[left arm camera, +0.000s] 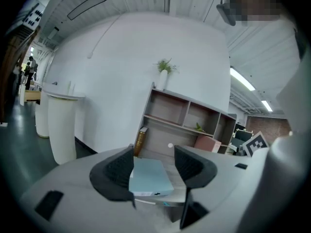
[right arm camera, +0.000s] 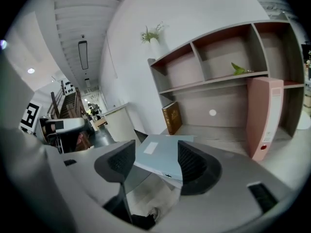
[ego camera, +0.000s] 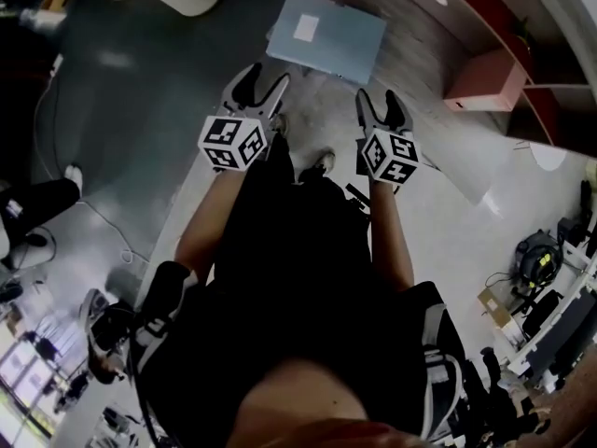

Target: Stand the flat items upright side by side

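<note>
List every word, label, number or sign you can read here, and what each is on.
No text can be read in any view.
White rectangular label on the light blue flat folder: blank or too blurred to read.
Spine of the brown hardcover book: gilt marks, too small to read.
Spine of the pink upright binder: small sticker, unreadable.
Black-and-white marker cubes: square patterns only, no letters.

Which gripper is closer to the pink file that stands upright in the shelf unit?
Right. In the head view, the right gripper is a short way left of the pink file. The left gripper is farther left, by the near left corner of the blue folder.
</note>
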